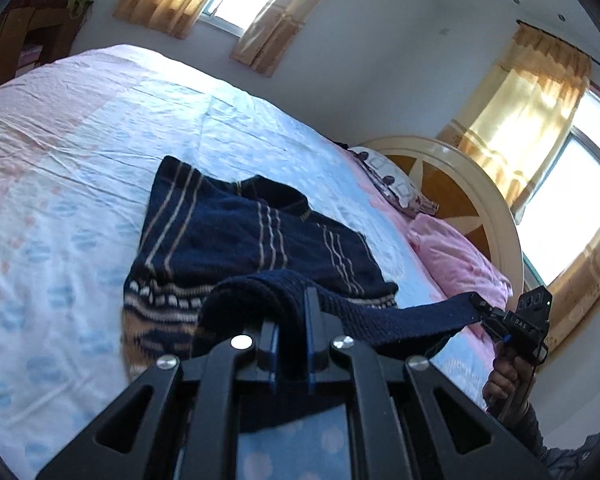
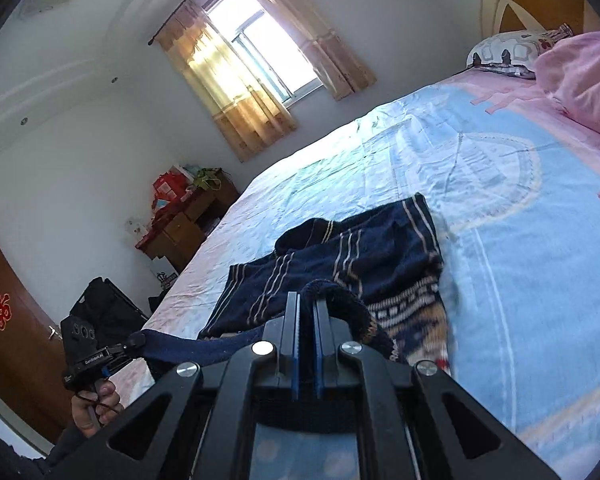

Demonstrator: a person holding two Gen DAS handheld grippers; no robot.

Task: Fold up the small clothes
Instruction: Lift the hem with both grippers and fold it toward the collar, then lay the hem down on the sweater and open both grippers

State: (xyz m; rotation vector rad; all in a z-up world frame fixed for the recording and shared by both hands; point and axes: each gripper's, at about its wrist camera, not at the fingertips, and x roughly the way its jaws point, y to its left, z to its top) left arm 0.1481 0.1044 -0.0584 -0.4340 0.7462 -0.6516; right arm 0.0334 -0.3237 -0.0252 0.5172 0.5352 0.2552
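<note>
A navy knitted sweater (image 1: 228, 232) with tan stripes lies on the bed, its near edge raised off the sheet. My left gripper (image 1: 292, 304) is shut on that dark ribbed edge, and the knit bunches over its fingers. The edge stretches as a taut band to my right gripper (image 1: 478, 304), shut on its other end at the right, with a hand on the handle below. In the right wrist view the right gripper (image 2: 306, 304) pinches the sweater (image 2: 360, 248) edge, and the left gripper (image 2: 134, 342) holds the band's far end at lower left.
The bed sheet (image 1: 80, 140) is pale blue and pink. A pink pillow (image 1: 456, 256) and a patterned one lie by the round headboard (image 1: 452, 168). Beyond the bed's far side stand a wooden dresser (image 2: 184, 224), a black bag (image 2: 104, 308) and a brown door (image 2: 8, 320).
</note>
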